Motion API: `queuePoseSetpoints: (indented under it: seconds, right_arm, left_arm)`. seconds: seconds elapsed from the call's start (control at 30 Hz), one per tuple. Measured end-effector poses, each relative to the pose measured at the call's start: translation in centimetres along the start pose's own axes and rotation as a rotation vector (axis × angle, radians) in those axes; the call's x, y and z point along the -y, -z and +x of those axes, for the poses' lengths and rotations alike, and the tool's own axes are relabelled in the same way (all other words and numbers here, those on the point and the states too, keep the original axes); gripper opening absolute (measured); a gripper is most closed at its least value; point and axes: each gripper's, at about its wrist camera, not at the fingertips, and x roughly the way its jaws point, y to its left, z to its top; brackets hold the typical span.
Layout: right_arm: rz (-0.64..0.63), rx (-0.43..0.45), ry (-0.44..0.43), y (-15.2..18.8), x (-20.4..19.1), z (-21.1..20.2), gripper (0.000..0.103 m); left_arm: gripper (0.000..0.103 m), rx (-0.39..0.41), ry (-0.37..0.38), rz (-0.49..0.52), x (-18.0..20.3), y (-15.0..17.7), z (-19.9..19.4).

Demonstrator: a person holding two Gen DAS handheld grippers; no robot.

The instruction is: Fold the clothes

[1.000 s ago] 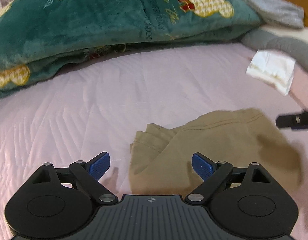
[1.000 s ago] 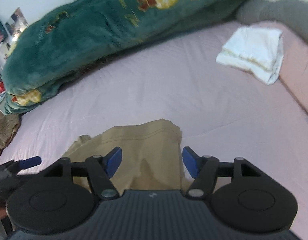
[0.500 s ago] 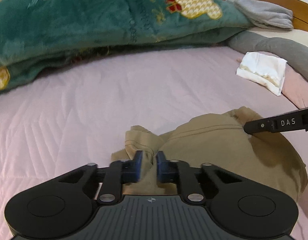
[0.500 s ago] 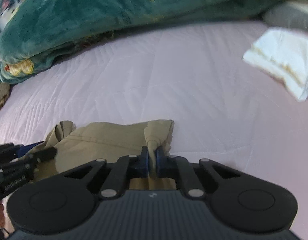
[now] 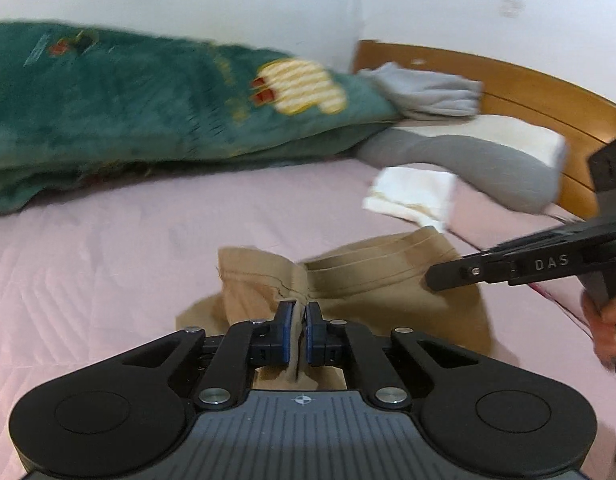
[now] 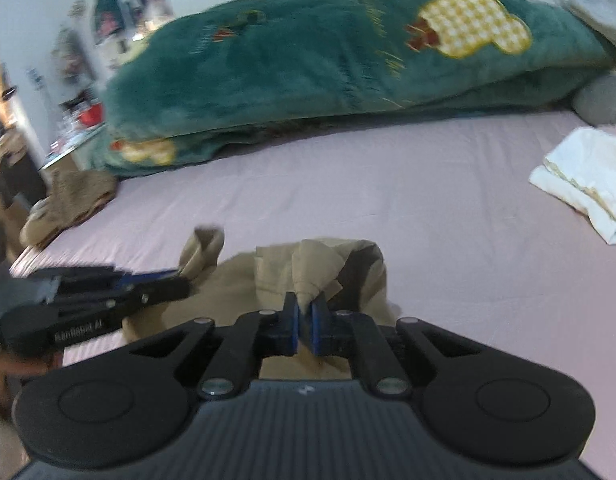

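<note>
Tan garment (image 5: 392,280) lies bunched on the pink bed sheet (image 5: 108,264), near edge lifted off it. Left claw (image 5: 299,320) pressed together, pinching a fold of the tan cloth; right claw (image 6: 305,316) likewise clamped on another fold. Folded white cloth (image 6: 584,172) lies well apart to the right; green blanket (image 6: 328,64) heaped behind.

Two low wrist views across bed (image 5: 148,248)
</note>
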Motion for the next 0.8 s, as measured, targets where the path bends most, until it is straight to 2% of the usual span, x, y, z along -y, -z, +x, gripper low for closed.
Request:
queuePoseSetpoints:
  seconds: [0.1,0.2,0.3,0.37,0.4,0.47,0.5,0.53,0.57,0.67,0.7,0.77,0.8]
  right_arm:
    - [-0.038,-0.025,-0.025,2.0,-1.5,-2.4,0.005]
    - [-0.063,-0.064,-0.034,4.1,-2.8,-4.9,0.005]
    - [-0.066,-0.104,0.006,5.8,-3.3,-6.8,0.005]
    - [-0.02,-0.077,0.032,5.8,-3.1,-7.9,0.007]
    - [0.013,-0.066,0.04,5.5,-2.9,-8.3,0.012]
    - [0.062,-0.044,0.053,4.6,-2.7,-8.4,0.029]
    - [0.078,-0.04,0.064,4.1,-2.7,-8.2,0.052]
    - [0.089,-0.031,0.085,3.5,-2.7,-7.9,0.063]
    - [0.097,-0.024,0.104,2.9,-2.8,-7.5,0.065]
    - [0.112,-0.016,0.146,0.7,-2.8,-5.5,0.066]
    - [0.12,-0.018,0.149,-0.1,-2.7,-4.5,0.066]
    - [0.13,-0.04,0.149,-1.8,-2.5,-2.1,0.067]
    - [0.13,-0.062,0.147,-2.5,-2.5,-0.6,0.067]
  left_arm:
    - [0.007,-0.013,0.083,0.043,0.8,1.7,-2.6]
    - [0.008,-0.062,0.168,0.097,1.7,3.8,-5.1]
    - [0.008,-0.12,0.238,0.102,2.1,6.1,-6.5]
    - [0.008,-0.158,0.286,0.107,2.5,7.6,-7.4]
    - [0.008,-0.179,0.321,0.113,2.9,8.3,-7.6]
    - [0.008,-0.231,0.414,0.147,3.9,9.5,-8.0]
    - [0.009,-0.262,0.46,0.171,4.6,10.0,-8.1]
    - [0.011,-0.287,0.491,0.183,5.0,10.5,-8.1]
    - [0.011,-0.298,0.501,0.19,5.2,10.8,-8.3]
    - [0.017,-0.249,0.43,0.155,4.3,10.5,-9.3]
    - [0.018,-0.218,0.38,0.136,3.6,9.7,-9.5]
    - [0.025,-0.162,0.244,0.101,2.0,7.9,-9.8]
    - [0.035,-0.132,0.17,0.075,1.2,6.9,-9.8]
